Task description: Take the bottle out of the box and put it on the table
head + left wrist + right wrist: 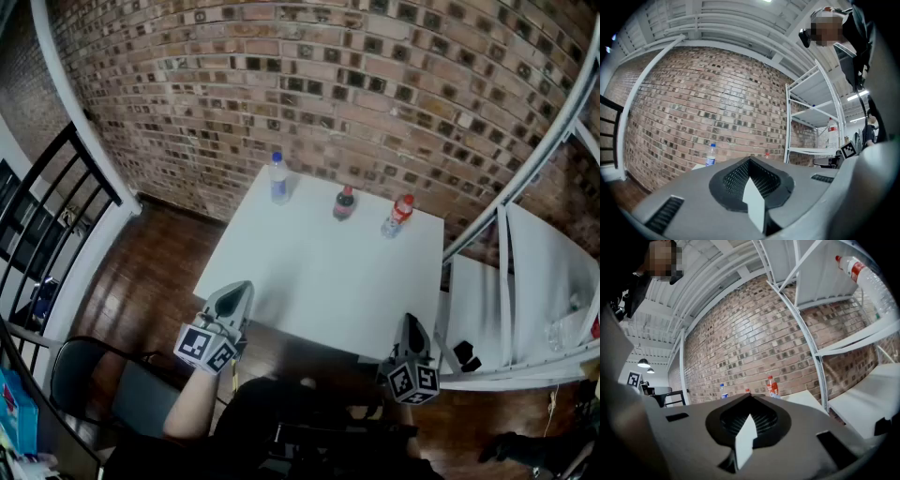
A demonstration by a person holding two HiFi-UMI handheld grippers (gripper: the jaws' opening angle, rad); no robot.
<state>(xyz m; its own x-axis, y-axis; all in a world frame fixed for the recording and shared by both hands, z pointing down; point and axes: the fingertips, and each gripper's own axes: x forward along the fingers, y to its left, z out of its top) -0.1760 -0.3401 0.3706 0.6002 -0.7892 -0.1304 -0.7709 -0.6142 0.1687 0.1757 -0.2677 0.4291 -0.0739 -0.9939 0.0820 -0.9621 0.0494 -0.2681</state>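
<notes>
Three bottles stand along the far edge of the white table: a clear one with a blue cap, a dark one with a red cap and a red-labelled one. No box shows in any view. My left gripper hovers at the table's near left edge, shut and empty. At the near right corner my right gripper is also shut with nothing in it. The left gripper view shows the closed jaws with the blue-capped bottle far beyond. In the right gripper view the red-labelled bottle stands far past the closed jaws.
A white shelf rack stands right of the table, with a large clear bottle lying on a shelf. A black railing and a dark chair are at the left. A brick wall runs behind the table.
</notes>
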